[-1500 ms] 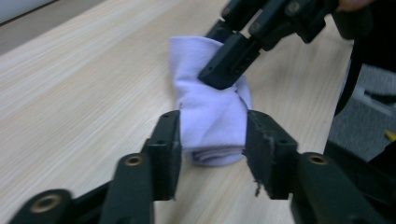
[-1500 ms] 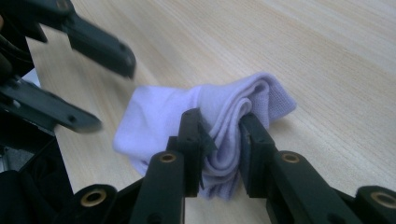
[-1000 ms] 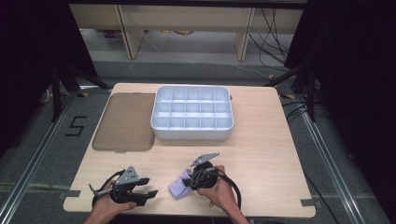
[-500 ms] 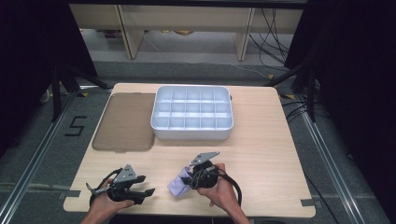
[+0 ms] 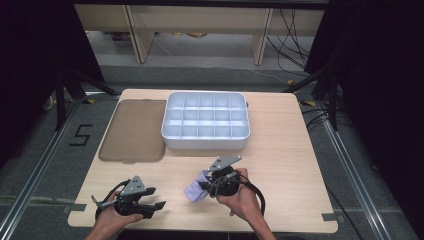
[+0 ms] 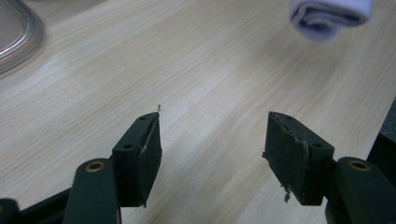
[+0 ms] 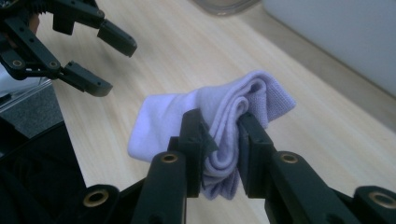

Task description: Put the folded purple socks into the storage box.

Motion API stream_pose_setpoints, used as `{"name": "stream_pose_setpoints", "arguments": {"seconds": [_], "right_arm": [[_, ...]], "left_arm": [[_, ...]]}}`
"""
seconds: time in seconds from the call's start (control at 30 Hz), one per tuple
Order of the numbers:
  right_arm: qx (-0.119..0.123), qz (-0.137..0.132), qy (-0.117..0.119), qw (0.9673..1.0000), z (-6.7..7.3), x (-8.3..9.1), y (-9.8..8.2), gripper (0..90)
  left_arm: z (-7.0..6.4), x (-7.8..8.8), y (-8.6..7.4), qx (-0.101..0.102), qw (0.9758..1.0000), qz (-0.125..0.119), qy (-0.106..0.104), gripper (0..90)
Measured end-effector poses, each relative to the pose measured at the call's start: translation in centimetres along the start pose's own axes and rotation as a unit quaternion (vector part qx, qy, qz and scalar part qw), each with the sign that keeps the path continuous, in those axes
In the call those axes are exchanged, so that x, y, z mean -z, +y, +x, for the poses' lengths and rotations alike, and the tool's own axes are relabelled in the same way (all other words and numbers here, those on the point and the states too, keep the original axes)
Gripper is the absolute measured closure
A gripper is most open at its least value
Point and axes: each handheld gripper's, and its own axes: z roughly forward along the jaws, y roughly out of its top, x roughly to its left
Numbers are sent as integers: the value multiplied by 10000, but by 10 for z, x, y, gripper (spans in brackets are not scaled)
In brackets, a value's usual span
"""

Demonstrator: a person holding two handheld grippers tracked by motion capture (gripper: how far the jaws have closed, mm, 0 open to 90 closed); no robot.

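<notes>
Right gripper (image 7: 219, 128) clamped on a folded lilac sock (image 7: 219, 112), lifted off the wooden surface (image 5: 280, 150).

In the high view the sock sits low and centre in the frame, below the white compartment tray (image 5: 205, 142); the left gripper (image 5: 150, 206), lower left, has just been opening, its jaws apart with nothing between them.

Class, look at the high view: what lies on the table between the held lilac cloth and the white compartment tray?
Nothing: between the lilac cloth in the right gripper and the white compartment tray is bare wooden table, seen in the high view.
</notes>
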Motion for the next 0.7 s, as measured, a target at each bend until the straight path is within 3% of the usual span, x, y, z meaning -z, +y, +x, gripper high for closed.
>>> {"name": "stream_pose_setpoints", "arguments": {"seconds": [0.03, 0.07, 0.1, 0.13, 0.17, 0.2, 0.23, 0.27, 0.4, 0.47, 0.5, 0.57, 0.6, 0.63, 0.67, 0.7], "right_arm": [[-29, -15, -21, 10000, -1, 3, 1, 744], [-54, 7, -47, 10000, -3, 5, 2, 744], [-56, -104, -134, 9998, -7, 9, 4, 744], [-56, -104, -134, 9998, -7, 9, 4, 744], [15, -81, -168, 9998, -10, 12, 6, 744], [-62, -18, -241, 9997, -14, 18, 8, 744], [-62, -18, -241, 9997, -14, 18, 8, 744], [31, -40, -217, 9998, -17, 19, 9, 744], [-89, -11, -423, 9991, -25, 27, 15, 744], [12, 20, -448, 9990, -30, 31, 18, 743], [-67, 51, -491, 9988, -31, 34, 20, 744], [-24, -73, -549, 9985, -35, 37, 22, 743], [73, 0, -564, 9984, -38, 41, 24, 744], [102, -31, -604, 9981, -41, 43, 26, 743], [-6, -71, -668, 9977, -42, 46, 27, 744], [33, -37, -789, 9969, -47, 51, 30, 744]], "left_arm": [[-1, 0, 0, 48, 10000, -47, -23, 359], [0, 0, 0, -40, 10000, 26, 12, 359], [-2, -1, -1, 100, 9999, -14, -30, 359], [-1, 0, 0, -38, 10000, 14, -33, 359], [-1, -1, 0, -45, 10000, 25, -38, 358], [-2, -2, 0, 12, 10000, -13, -52, 351], [-1, 0, 0, -102, 9999, 82, -52, 351], [-2, -1, 0, -15, 10000, 85, -25, 349], [-2, -2, 0, 0, 9999, 84, -56, 341], [-2, -1, 0, -137, 9998, 119, -60, 332], [-1, -1, 0, -181, 9997, 157, -34, 327], [-3, -2, 0, -83, 9998, 133, -78, 316], [-2, -2, 1, -203, 9997, 125, -67, 311], [-3, -3, 1, -159, 9998, 79, -72, 309], [-2, -2, 1, -226, 9996, 125, -63, 308], [-2, -3, 1, -108, 9998, 139, 5, 301]]}}
